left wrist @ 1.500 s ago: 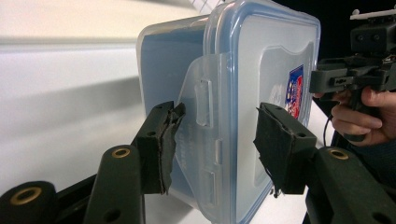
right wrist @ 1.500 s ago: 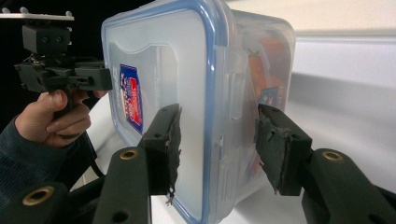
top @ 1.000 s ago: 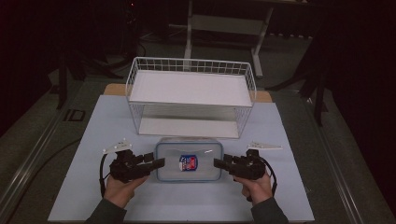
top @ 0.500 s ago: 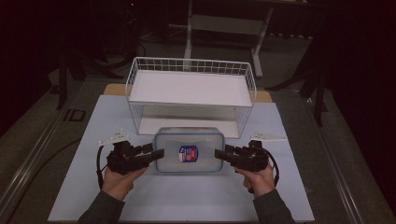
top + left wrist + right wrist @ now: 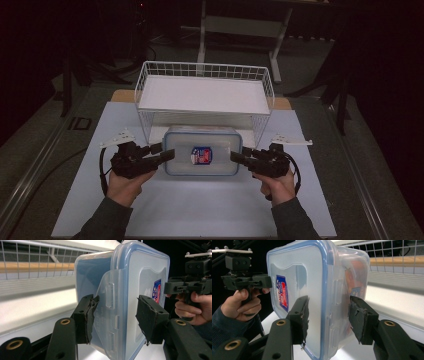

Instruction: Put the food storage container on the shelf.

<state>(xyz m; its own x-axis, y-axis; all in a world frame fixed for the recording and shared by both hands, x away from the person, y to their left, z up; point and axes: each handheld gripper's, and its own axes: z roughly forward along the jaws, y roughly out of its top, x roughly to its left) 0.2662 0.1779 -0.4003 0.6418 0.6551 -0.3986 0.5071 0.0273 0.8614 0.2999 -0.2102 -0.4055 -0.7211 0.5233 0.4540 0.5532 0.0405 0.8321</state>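
Observation:
A clear plastic food box [image 5: 202, 145] with a blue-rimmed lid and a red-and-blue label [image 5: 201, 155] hangs level above the white mat, just in front of the wire rack. My left gripper [image 5: 167, 152] is shut on its left end and my right gripper [image 5: 236, 156] on its right end. In the left gripper view the pads [image 5: 88, 315] clamp the box [image 5: 140, 272] over a side latch, bottom against lid. In the right gripper view the jaws grip the box [image 5: 312, 272] the same way, and something orange shows inside it.
A white wire rack [image 5: 205, 95] with a flat white shelf stands directly behind the box, open underneath. A pale mat [image 5: 200, 210] covers the table. Dark floor and a stand's legs lie beyond the table's far edge.
Both grippers have risen together with the box held between them, and it now sits closer to the rack's front. The grip on both ends looks unchanged.

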